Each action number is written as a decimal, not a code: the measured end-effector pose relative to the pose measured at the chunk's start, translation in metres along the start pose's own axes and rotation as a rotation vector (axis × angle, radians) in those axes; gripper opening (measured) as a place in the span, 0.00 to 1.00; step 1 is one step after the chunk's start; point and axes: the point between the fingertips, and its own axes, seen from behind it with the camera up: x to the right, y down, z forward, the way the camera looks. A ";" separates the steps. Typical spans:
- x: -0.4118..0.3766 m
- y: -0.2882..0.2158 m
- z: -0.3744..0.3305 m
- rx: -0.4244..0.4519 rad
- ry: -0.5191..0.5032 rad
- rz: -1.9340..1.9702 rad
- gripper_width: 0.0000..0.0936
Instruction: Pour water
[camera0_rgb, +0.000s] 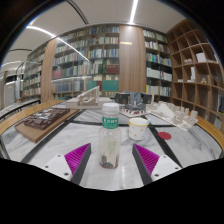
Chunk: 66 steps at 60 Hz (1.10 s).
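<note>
Holding my tongs (110, 158) apart | bottle (110, 133) upright between them, gaps either side | cup (137, 128) beyond on surface (60, 140)

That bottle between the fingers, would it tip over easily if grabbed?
Probably somewhat: the bottle is tall and narrow, standing upright between the open gripper fingers. Its clear plastic-looking wall may flex and feel slick. How full it is cannot be told.
</note>
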 end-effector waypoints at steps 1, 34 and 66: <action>-0.001 -0.002 0.008 0.006 0.003 -0.004 0.91; -0.017 -0.018 0.082 0.090 -0.038 0.022 0.43; -0.024 -0.244 0.095 0.217 -0.768 1.301 0.43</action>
